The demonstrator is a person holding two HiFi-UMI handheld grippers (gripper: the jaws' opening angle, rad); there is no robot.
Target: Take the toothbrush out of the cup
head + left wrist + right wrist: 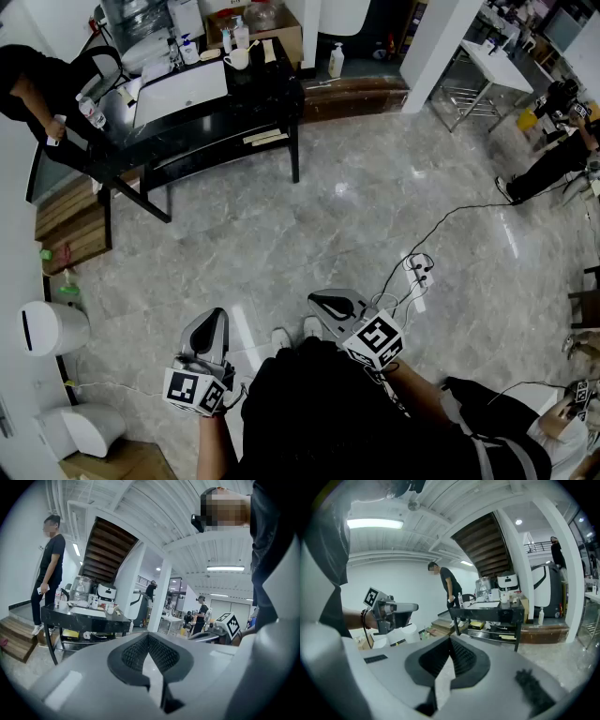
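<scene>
Toothbrush (254,45) shows, as best I can make out at this range, as a thin pale stick leaning out of the white cup (236,59). The cup stands at the far side of the black table (272,98), well apart from both grippers. I judge the task not yet begun: this is the approach, with open floor to cross before any reach.

Working left to right, a white bin (47,328) stands by the wall, with wooden steps (66,230) above it in the head view. A person (33,84) in black stands at the table's left end, so I'd keep off that side. On the table a white tray (180,92) lies left of the cup, with bottles (190,49) behind it. The cup is hemmed in, so I'd come at it from the front.

The left gripper (215,319) hangs low by the wearer's body. Its jaws are brought together, with nothing between the pads. The right gripper (321,302) beside it is the same, closed and empty. A black cable (419,267) trails over the floor to the right, a trip risk if the walk drifts that way.

Next I'd walk up to the table and spread one gripper's jaws. Then I'd close them on the brush handle above the rim and lift straight up, so the cup doesn't tip.
</scene>
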